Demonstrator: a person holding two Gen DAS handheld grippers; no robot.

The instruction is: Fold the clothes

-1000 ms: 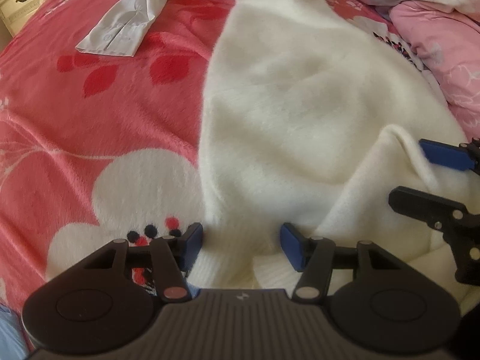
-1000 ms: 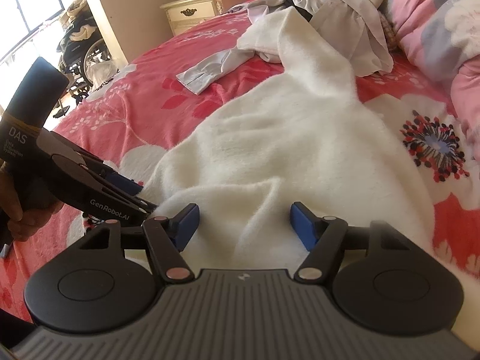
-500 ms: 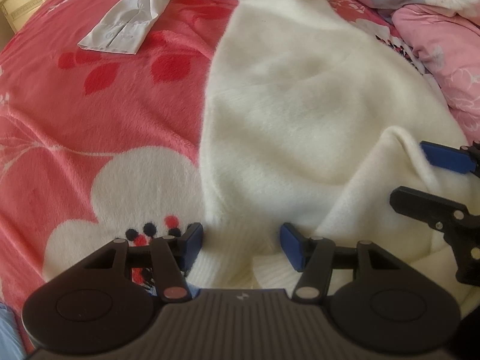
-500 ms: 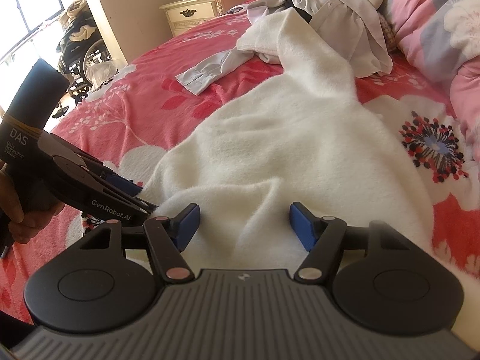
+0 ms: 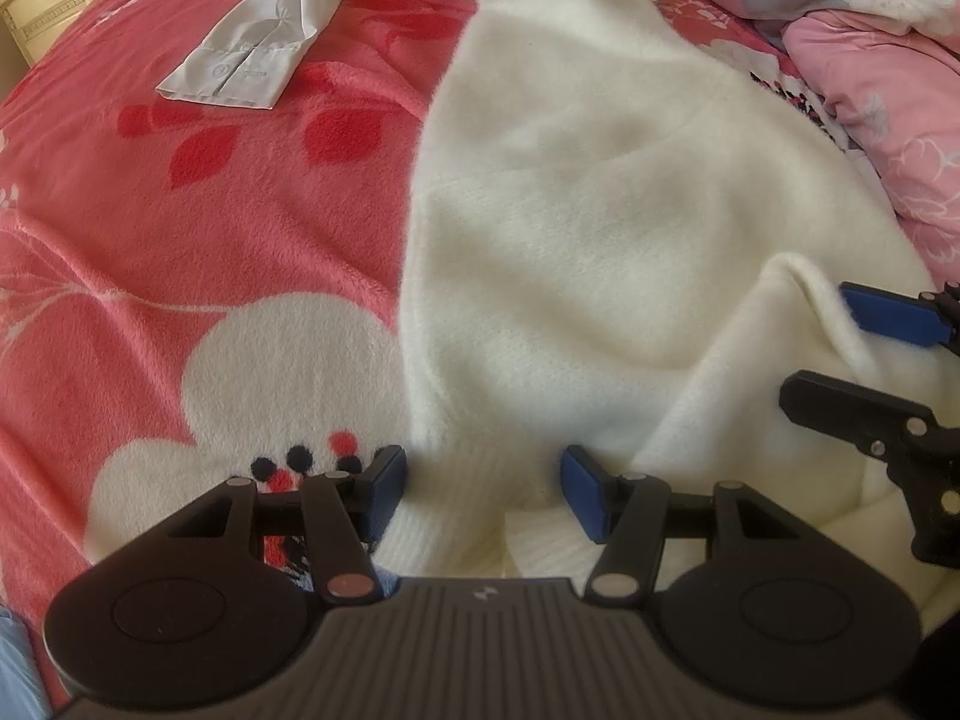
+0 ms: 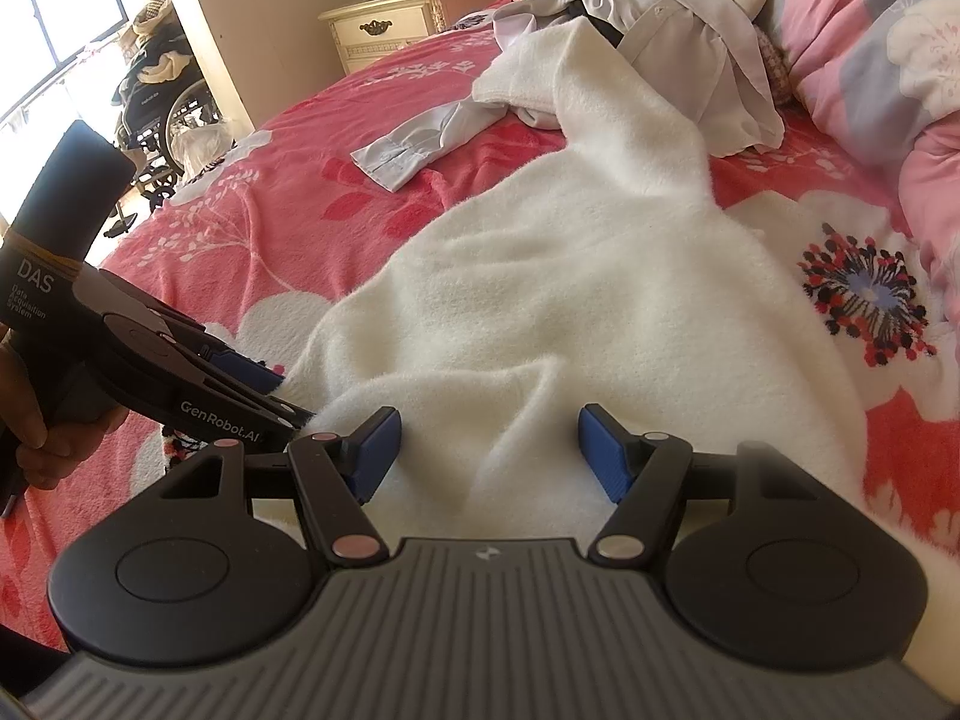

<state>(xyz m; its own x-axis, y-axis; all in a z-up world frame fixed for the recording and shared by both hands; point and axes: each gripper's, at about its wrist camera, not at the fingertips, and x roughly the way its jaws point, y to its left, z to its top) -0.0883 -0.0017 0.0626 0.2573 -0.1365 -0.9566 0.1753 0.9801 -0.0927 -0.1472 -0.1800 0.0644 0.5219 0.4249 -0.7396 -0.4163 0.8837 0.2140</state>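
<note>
A fluffy white sweater (image 5: 600, 210) lies spread on the red flowered bedspread (image 5: 180, 228), running away from me toward the pillows. My left gripper (image 5: 483, 492) points steeply down at its near ribbed hem, jaws apart, with the hem lying flat between the blue pads (image 5: 585, 495). My right gripper (image 6: 486, 450) hovers over the same near edge, open, a soft ridge of sweater (image 6: 540, 276) between its pads without being pinched. Each gripper shows in the other's view: the right gripper (image 5: 864, 354) at the right edge, the left gripper (image 6: 264, 390) held by a hand (image 6: 42, 444).
A pale grey shirt sleeve (image 5: 240, 66) lies on the bedspread beyond the sweater, and a heap of light clothes (image 6: 678, 42) sits at its far end. Pink flowered pillows (image 6: 870, 60) line the right. A cream nightstand (image 6: 390, 30) and a wheelchair (image 6: 162, 114) stand past the bed.
</note>
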